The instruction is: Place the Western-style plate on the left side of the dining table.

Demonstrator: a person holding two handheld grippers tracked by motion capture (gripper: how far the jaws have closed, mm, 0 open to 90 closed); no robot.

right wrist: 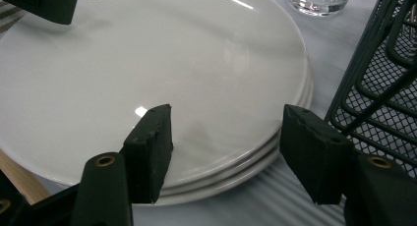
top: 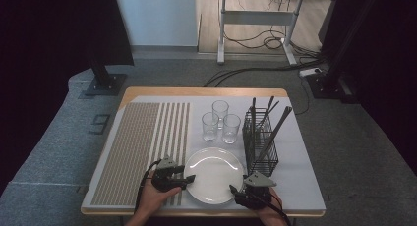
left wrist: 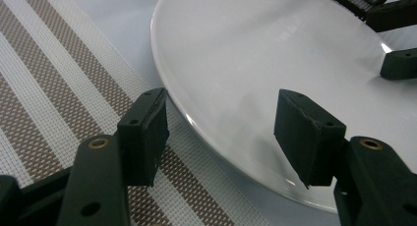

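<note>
striped placemat (top: 142,147) far left | left gripper (top: 189,178) wide open, holding nothing, straddling the plate's left rim | stack of white plates (top: 214,174) front-centre | right gripper (top: 233,190) gaping too, empty, at right rim | wire basket (top: 260,142) just beside

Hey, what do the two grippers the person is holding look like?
Both the left gripper and the right gripper are black, each topped by a grey three-cornered plate, with a dark cable trailing back. Their fingers are blocky black pads on arms with brass-coloured rivets. No sleeves are visible.

No readable text, label or number appears anywhere
</note>
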